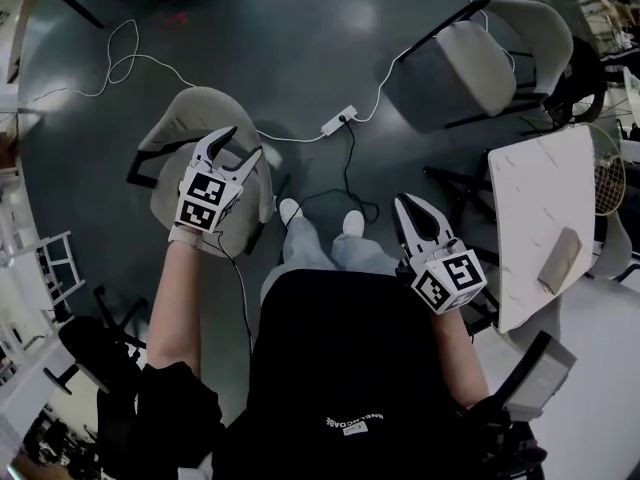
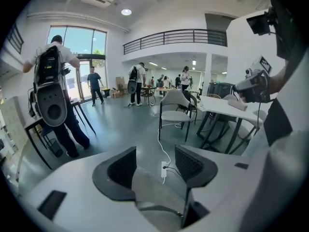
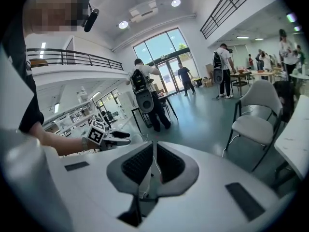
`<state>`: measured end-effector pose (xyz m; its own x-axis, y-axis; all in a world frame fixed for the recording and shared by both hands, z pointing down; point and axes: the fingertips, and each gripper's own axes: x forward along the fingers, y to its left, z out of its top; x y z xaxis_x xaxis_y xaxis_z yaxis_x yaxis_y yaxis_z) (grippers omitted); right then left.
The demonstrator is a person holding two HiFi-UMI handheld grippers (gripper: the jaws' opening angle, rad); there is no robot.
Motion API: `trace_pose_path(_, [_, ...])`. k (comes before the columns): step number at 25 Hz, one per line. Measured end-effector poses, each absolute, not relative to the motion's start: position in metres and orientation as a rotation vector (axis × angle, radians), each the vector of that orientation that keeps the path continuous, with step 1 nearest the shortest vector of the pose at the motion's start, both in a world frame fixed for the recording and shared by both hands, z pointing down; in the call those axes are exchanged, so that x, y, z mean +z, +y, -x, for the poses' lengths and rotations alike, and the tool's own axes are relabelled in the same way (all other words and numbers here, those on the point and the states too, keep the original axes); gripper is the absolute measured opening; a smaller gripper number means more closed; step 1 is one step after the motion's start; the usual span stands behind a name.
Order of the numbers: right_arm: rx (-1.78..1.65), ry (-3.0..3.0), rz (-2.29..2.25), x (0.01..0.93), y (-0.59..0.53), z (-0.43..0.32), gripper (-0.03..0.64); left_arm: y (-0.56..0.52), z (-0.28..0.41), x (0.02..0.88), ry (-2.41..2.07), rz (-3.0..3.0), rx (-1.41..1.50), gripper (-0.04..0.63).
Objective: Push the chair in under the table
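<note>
The white marble-patterned surface (image 1: 540, 188) stands at the right of the head view. The pale grey shell chair (image 1: 185, 118) on black legs sits well apart from it, off to its left beyond the person's legs. The left tool (image 1: 243, 144), jaws apart and pressing on nothing, hangs over the chair's backrest on the side away from the surface. It should probably grip the top edge squarely and push low and straight toward the surface, steering past the white power strip (image 1: 338, 121) on the floor between, while the right tool (image 1: 408, 204), jaws together and empty, nearer the surface, could steady the chair.
</note>
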<state>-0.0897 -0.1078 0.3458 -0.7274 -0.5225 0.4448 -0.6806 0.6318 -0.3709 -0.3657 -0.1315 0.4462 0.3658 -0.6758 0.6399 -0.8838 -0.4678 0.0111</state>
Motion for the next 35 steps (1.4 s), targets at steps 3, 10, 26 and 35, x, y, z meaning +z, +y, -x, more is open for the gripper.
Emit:
trace_pose_path(3, [0.777,-2.538,-1.012,0.347,-0.106,0.093,0.015,-0.148,0.38,0.459,-1.285,-2.351,0.916,0.251])
trace_pose_path(10, [0.793,-2.503,-1.069,0.353,-0.098,0.101,0.014,-0.175,0.408,0.494,-1.024,-2.499,1.317,0.287])
trace_pose_path(26, [0.823,-2.408,-1.222,0.36,-0.085,0.079,0.015,-0.186,0.413,0.58,-0.256,-2.516,2.024,0.308])
trace_pose_path(35, [0.839,-2.382,-1.224,0.368,-0.078,0.083,0.015,-0.19,0.414,0.586,-0.252,-2.51,1.988,0.308])
